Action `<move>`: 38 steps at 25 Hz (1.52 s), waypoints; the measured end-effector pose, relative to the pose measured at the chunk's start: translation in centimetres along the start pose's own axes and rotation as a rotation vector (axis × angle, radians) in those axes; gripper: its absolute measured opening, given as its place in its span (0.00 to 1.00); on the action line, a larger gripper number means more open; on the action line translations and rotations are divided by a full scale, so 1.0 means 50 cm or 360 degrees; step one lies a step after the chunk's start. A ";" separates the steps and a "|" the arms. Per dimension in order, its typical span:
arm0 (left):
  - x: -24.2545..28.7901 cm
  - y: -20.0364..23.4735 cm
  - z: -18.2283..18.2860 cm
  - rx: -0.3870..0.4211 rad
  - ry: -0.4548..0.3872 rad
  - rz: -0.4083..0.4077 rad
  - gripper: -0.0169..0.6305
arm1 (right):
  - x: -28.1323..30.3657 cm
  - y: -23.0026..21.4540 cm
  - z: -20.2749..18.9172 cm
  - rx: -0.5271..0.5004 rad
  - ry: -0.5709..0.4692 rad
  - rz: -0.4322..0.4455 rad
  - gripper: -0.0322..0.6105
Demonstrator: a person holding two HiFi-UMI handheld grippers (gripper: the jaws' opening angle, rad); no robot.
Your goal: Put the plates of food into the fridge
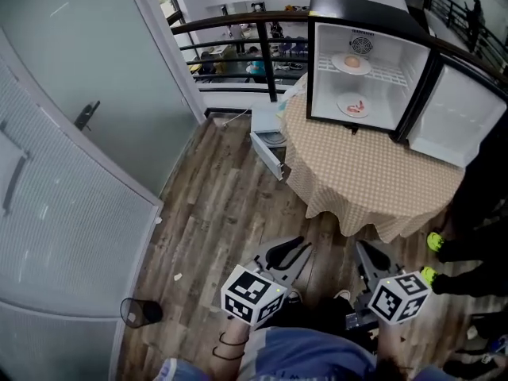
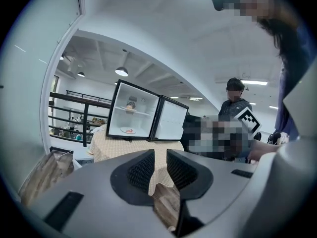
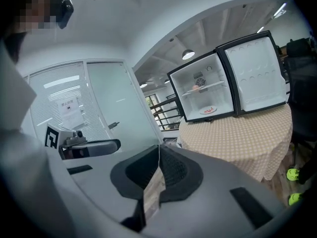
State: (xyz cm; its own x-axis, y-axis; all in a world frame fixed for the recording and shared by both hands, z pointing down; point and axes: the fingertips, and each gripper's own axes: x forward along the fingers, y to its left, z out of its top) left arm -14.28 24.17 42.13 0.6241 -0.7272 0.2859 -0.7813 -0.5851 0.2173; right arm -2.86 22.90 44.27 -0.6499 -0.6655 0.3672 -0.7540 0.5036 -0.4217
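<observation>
A small white fridge [image 1: 361, 74] stands open on a round table with a checked cloth [image 1: 373, 181]. One plate of food [image 1: 352, 63] sits on its upper shelf and another plate [image 1: 353, 106] on its floor. The same fridge shows far off in the left gripper view [image 2: 130, 115] and the right gripper view [image 3: 203, 95]. Both grippers hang low over the wooden floor, well short of the table. My left gripper [image 1: 290, 254] [image 2: 160, 156] is slightly open with nothing between its jaws. My right gripper [image 1: 367, 254] [image 3: 159, 150] is shut and empty, its tips touching.
The fridge door [image 1: 460, 121] swings out to the right. A person in dark clothes with yellow-green shoes [image 1: 432, 240] stands right of the table. A glass partition with a door [image 1: 79, 133] fills the left. A black bin [image 1: 139, 312] stands near it, and an open white drawer unit [image 1: 268, 145] sits left of the table.
</observation>
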 end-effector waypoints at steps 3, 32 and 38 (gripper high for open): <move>-0.016 -0.029 0.009 -0.0021 -0.0061 0.0001 0.16 | -0.023 0.025 -0.007 -0.0024 0.0019 0.0028 0.08; -0.010 -0.430 -0.067 -0.0035 -0.0064 -0.0053 0.16 | -0.368 -0.084 -0.099 -0.0023 -0.0055 -0.0011 0.08; -0.005 -0.454 -0.066 -0.0023 -0.0088 -0.0049 0.16 | -0.405 -0.133 -0.090 -0.0013 -0.0110 -0.0071 0.08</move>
State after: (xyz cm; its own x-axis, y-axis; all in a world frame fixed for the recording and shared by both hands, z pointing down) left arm 3.28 38.83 40.21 0.6469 -0.7280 0.2272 -0.7617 -0.6024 0.2386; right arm 14.86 35.51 43.36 -0.6077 -0.7237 0.3271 -0.7829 0.4769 -0.3995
